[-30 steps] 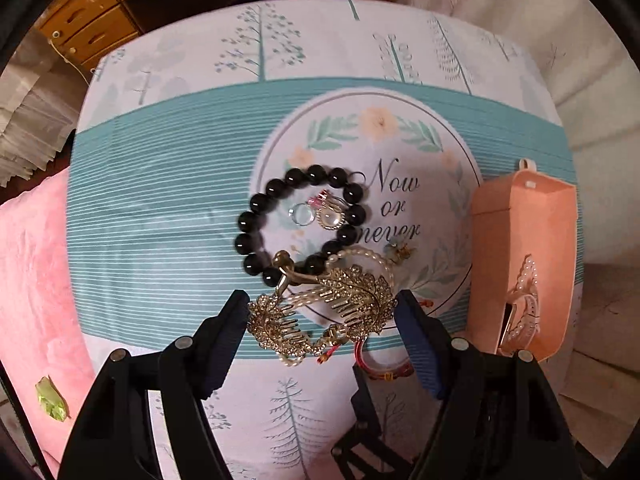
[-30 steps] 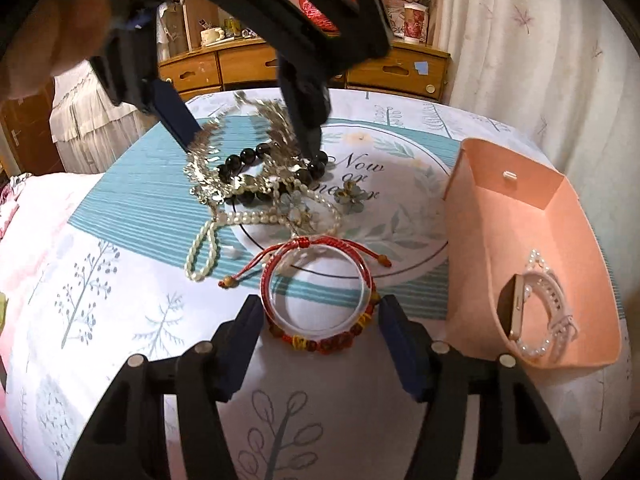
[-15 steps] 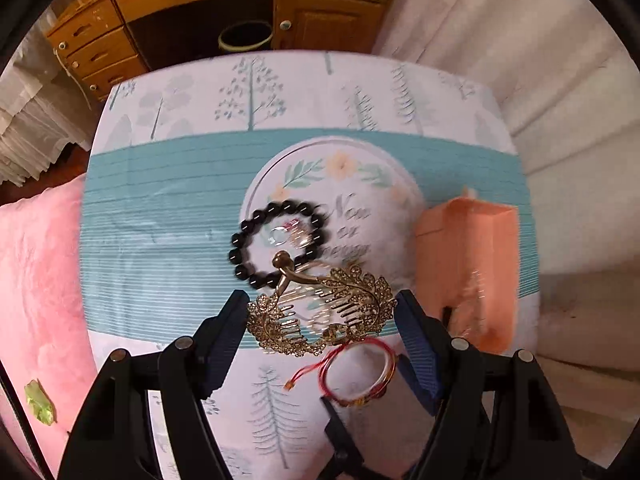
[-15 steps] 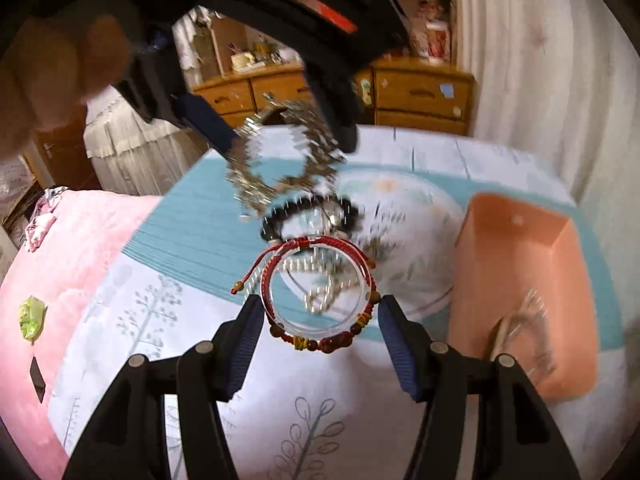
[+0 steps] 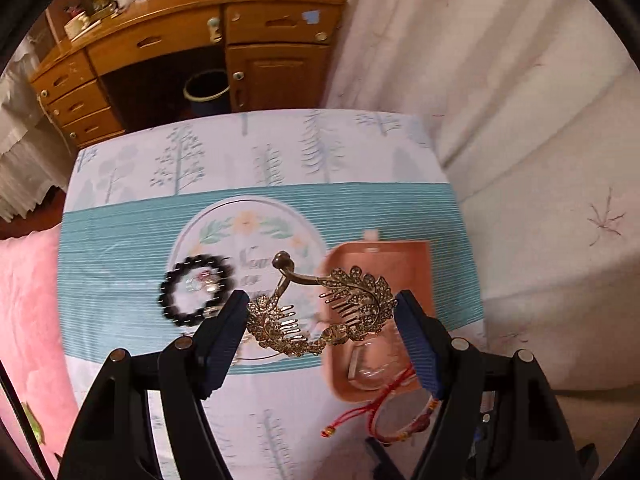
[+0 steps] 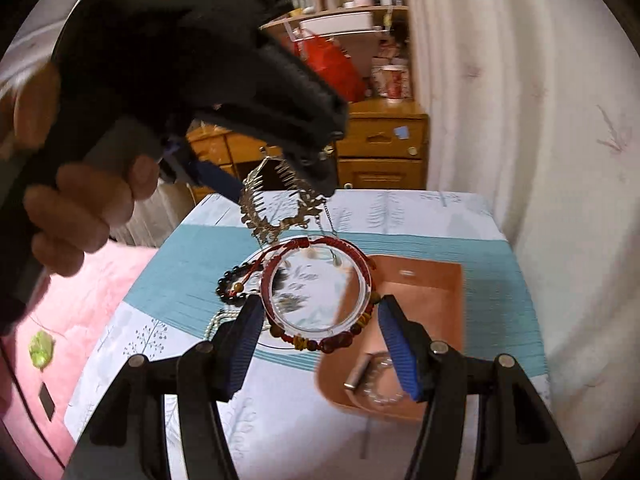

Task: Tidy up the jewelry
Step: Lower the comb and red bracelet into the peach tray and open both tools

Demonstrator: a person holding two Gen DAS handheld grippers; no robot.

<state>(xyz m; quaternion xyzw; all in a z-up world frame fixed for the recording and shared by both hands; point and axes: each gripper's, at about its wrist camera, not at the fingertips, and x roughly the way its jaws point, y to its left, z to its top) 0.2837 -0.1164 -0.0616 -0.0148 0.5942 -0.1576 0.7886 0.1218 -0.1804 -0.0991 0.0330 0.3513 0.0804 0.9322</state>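
My left gripper (image 5: 322,318) is shut on a gold leaf-shaped hair comb (image 5: 320,316) and holds it in the air above the table, partly over the orange tray (image 5: 420,256). My right gripper (image 6: 318,322) is shut on a red cord bracelet with a clear bangle (image 6: 320,292), also lifted, just left of the orange tray (image 6: 440,292). The bracelet shows at the bottom right of the left wrist view (image 5: 396,412). The left gripper with the comb (image 6: 276,204) hangs above the bracelet in the right wrist view. A watch with a pearl band (image 6: 372,380) lies in the tray.
A black bead bracelet (image 5: 192,292) with small earrings inside lies on the round print of the tablecloth (image 5: 120,240). A pearl strand (image 6: 218,320) lies near it. A pink blanket (image 6: 80,300) is at the left. A wooden desk (image 5: 200,40) and curtain stand behind.
Both grippers have risen from the table with their pieces and moved right toward the orange tray. The comb now hangs partly over the tray.
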